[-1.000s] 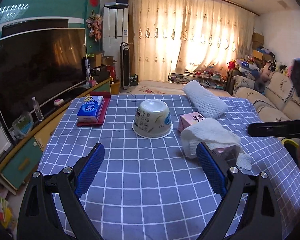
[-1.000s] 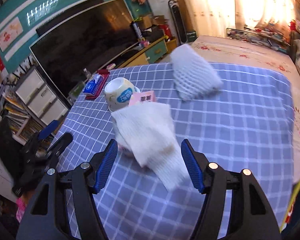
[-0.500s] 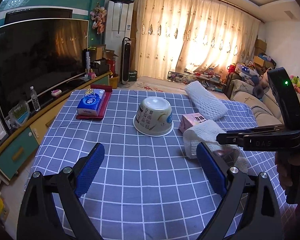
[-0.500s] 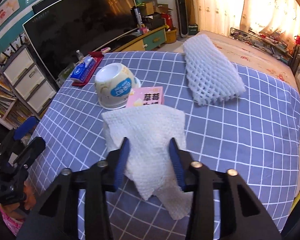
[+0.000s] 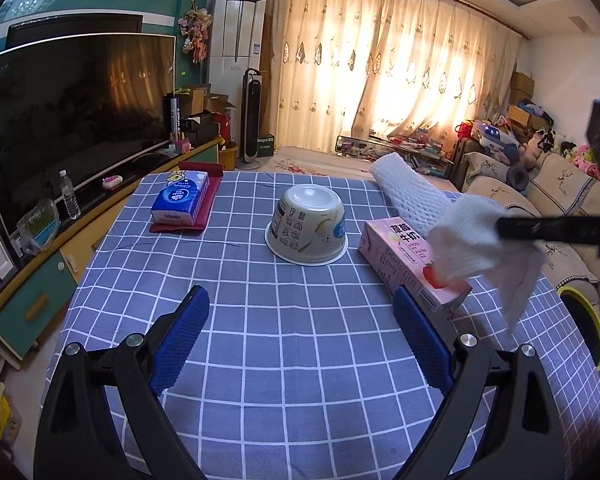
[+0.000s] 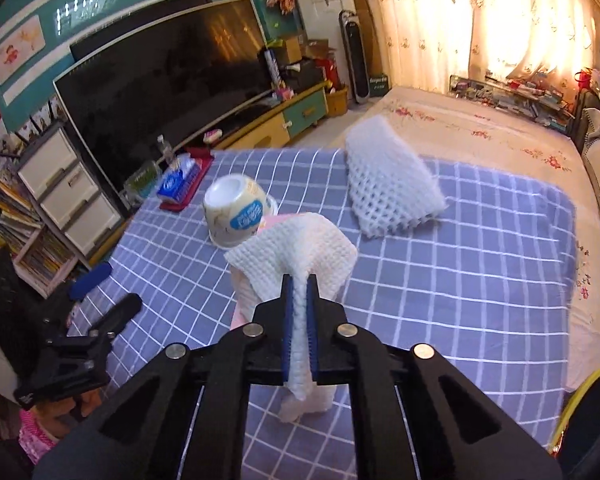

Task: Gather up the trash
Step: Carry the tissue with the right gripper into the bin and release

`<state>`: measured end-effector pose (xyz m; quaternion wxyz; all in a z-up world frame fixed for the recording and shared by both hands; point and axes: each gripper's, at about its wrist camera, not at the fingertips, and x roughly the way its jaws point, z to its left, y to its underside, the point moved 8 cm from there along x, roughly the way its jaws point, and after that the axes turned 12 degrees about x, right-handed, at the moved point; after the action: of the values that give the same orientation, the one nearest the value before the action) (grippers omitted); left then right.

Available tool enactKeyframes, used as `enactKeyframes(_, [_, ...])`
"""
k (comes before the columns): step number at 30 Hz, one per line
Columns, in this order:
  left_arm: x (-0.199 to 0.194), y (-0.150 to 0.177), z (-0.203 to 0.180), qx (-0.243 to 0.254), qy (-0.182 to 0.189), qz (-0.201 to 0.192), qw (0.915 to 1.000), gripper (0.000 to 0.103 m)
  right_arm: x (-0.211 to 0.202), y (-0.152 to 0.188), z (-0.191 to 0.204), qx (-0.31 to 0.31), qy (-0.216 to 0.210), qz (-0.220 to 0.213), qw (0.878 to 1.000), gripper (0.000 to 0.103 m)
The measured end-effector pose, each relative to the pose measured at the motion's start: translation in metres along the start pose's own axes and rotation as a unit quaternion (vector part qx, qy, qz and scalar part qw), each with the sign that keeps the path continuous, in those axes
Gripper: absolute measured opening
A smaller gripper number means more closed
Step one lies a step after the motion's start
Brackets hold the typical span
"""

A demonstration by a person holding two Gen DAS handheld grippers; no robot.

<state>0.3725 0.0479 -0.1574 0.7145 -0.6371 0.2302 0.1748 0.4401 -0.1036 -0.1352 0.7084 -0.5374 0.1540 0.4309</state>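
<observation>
Right gripper (image 6: pixel 299 300): your jaws, just closed, pinch the white paper towel (image 6: pixel 296 256), lifted above the pink carton (image 5: pixel 408 264)
Left gripper (image 5: pixel 300 344): your jaws stand wide, empty, near table edge

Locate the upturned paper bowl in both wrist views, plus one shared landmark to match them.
Left wrist: the bowl sits centre frame on the checked tablecloth, rim down, left of the pink milk carton.
Right wrist: the bowl is left of centre, just behind the white paper towel pinched in the right gripper.
Shared landmark: the white foam net, past the bowl toward the curtains.
</observation>
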Motion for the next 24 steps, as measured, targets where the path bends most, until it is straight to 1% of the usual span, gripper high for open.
enactKeyframes(3, [0.0,0.001,-0.001,0.001,-0.001,0.002,1.0,0.092,-0.026,-0.003,-0.012,0.01,0.003,-0.023,1.0,0.006])
enactKeyframes(6, [0.0,0.001,-0.001,0.0,0.0,0.002,1.0,0.092,-0.054,-0.001,-0.041,0.031,0.022,-0.047,0.998,0.006])
enactKeyframes(9, [0.001,0.001,-0.002,-0.002,0.003,0.003,1.0,0.092,-0.086,0.006,-0.088,0.069,0.062,-0.074,0.993,0.006])
enactKeyframes(11, [0.0,0.001,-0.002,-0.002,0.006,0.003,1.0,0.092,-0.1,0.013,-0.118,0.098,0.086,-0.085,0.988,0.007])
enactKeyframes(13, [0.0,0.001,-0.004,0.0,0.009,0.004,1.0,0.092,-0.116,0.025,-0.157,0.14,0.113,-0.093,0.979,0.007])
enactKeyframes(14, [0.0,0.001,-0.006,0.002,0.009,0.004,0.9999,0.092,-0.125,0.034,-0.181,0.164,0.132,-0.098,0.973,0.007])
enactKeyframes(15, [0.001,0.001,-0.007,0.004,0.009,0.004,0.9999,0.092,-0.131,0.04,-0.195,0.178,0.144,-0.1,0.968,0.007])
enactKeyframes(18, [0.003,0.002,-0.01,0.008,0.011,0.007,0.9999,0.092,-0.147,0.063,-0.245,0.226,0.185,-0.108,0.95,0.007])
enactKeyframes(20, [0.004,0.002,-0.011,0.009,0.011,0.009,0.9999,0.092,-0.154,0.079,-0.278,0.248,0.23,-0.111,0.935,0.008])
enactKeyframes(24, [0.006,0.002,-0.012,0.011,0.01,0.012,0.9998,0.092,-0.155,0.103,-0.316,0.283,0.258,-0.101,0.918,0.008])
